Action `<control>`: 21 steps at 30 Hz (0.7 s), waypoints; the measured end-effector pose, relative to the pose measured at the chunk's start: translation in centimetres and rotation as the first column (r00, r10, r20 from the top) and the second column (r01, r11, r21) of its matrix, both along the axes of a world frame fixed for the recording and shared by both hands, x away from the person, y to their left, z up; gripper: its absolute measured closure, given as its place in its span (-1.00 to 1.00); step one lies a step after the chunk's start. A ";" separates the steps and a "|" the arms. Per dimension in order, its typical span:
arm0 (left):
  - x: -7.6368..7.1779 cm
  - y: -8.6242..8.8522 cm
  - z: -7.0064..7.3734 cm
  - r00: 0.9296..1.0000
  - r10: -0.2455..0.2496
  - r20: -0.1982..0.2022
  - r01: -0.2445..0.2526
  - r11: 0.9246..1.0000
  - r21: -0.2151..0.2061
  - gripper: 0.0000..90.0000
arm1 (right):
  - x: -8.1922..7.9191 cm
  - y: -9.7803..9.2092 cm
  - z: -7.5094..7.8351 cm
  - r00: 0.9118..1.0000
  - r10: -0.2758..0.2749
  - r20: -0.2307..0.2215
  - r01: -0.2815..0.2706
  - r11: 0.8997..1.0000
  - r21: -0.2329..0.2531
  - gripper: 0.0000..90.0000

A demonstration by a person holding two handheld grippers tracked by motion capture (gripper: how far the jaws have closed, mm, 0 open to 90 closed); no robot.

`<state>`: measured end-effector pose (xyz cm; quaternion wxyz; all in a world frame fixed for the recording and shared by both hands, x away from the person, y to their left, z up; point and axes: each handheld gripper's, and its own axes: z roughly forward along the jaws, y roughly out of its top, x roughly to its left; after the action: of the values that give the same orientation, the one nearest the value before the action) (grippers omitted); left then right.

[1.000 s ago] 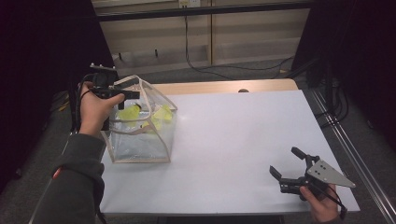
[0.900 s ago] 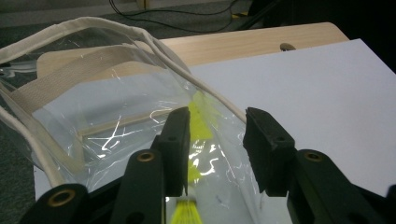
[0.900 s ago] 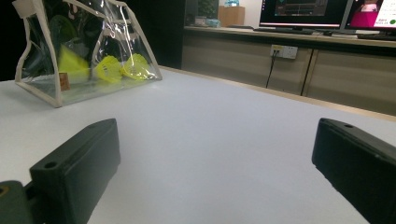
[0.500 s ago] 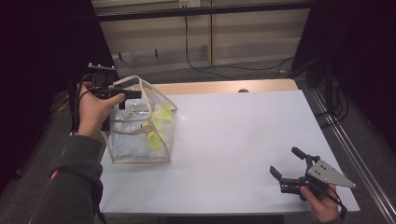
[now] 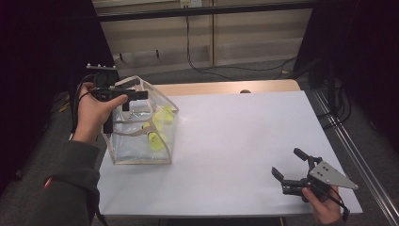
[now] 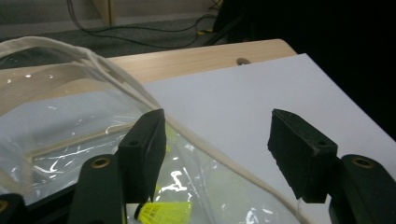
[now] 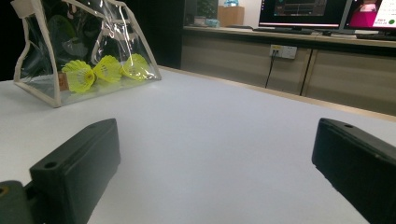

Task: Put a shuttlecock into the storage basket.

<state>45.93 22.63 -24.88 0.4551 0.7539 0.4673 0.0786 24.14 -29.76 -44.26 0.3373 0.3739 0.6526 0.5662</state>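
1. Over at the far left of the white table (image 5: 226, 141), a clear plastic bag (image 5: 127, 146) with pale trim stands upright, its base flat on the tabletop near the left edge.
2. Inside the bag lie three yellow shuttlecocks (image 5: 157, 129); the right gripper view shows them side by side on the bag's floor (image 7: 105, 69), feathered skirts facing the camera.
3. Above the bag's open top, the left gripper (image 5: 126, 96) is held by the person's left hand (image 5: 94, 110), with a dark sleeve (image 5: 66, 183) running down to the near left corner.
4. Its jaws stand wide apart in the left gripper view and grip nothing; the bag's trimmed rim (image 6: 154, 105) runs between them, with one jaw over the bag's inside and the other out over the bare table.
5. One yellow shuttlecock (image 6: 161, 212) shows through the plastic just below that inner jaw.
6. At the near right corner, the right gripper (image 5: 288, 165) sits low over the table, held in the right hand (image 5: 322, 202), well apart from the bag.
7. Its jaws are spread wide too, with bare tabletop between them.
8. Beyond the far edge, a wooden strip (image 5: 226, 87) borders the table.
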 end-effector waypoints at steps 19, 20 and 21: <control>-2.3 -1.2 -0.3 0.992 -0.120 0.028 0.122 0.991 -0.063 -0.47 | 0.0 0.1 0.0 1.000 0.003 0.002 -0.003 1.000 -0.002 -0.98; -2.5 -1.3 -0.3 0.991 -0.130 0.028 0.131 0.989 -0.061 -0.47 | 0.0 0.1 0.0 1.000 0.004 0.001 -0.004 1.000 -0.003 -0.98; -2.6 -1.3 -0.3 0.991 -0.133 0.030 0.135 0.989 -0.062 -0.48 | 0.0 0.1 0.0 1.000 0.005 0.000 -0.005 1.000 -0.003 -0.98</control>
<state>43.35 21.28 -25.16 0.4892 0.7676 0.4119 0.0423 24.16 -29.62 -44.25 0.3367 0.3718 0.6544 0.5659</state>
